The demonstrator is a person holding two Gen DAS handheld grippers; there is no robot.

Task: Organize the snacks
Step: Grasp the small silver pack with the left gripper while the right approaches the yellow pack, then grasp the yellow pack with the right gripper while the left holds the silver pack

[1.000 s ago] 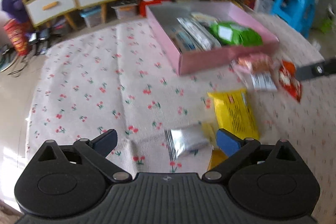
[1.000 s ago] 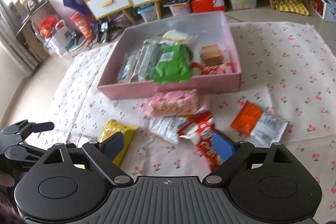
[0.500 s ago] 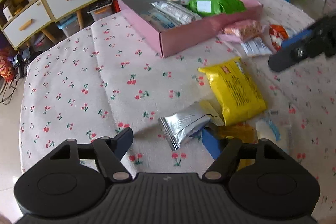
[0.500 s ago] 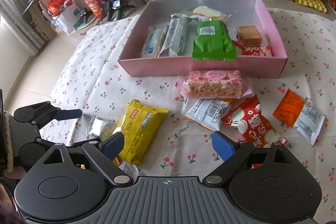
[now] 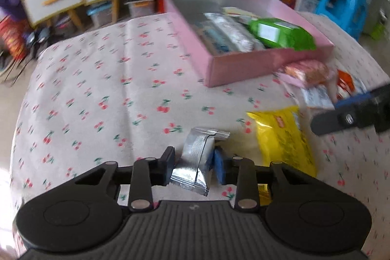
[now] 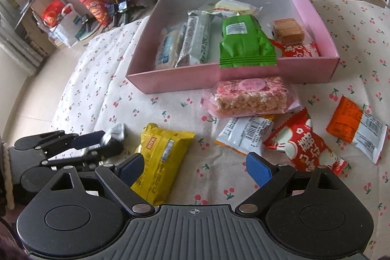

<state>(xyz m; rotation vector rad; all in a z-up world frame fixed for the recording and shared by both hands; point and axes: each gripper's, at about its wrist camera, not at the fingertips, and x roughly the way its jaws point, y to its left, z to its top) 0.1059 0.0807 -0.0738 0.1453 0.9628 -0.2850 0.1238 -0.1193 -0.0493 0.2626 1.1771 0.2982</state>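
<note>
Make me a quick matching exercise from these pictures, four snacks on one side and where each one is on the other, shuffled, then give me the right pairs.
Things:
1. silver packet
2. green bag
3. yellow bag
4. pink rice bar

Places:
A. on the cloth just outside the pink box's front wall
B. between the left gripper's closing jaws
C. inside the pink box
D. on the cloth, partly under the open right gripper

Pairs: 1-B, 2-C, 3-D, 4-A

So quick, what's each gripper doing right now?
Left gripper: jaws closing on the silver packet, pads pinching it.
Right gripper: open, empty.
</note>
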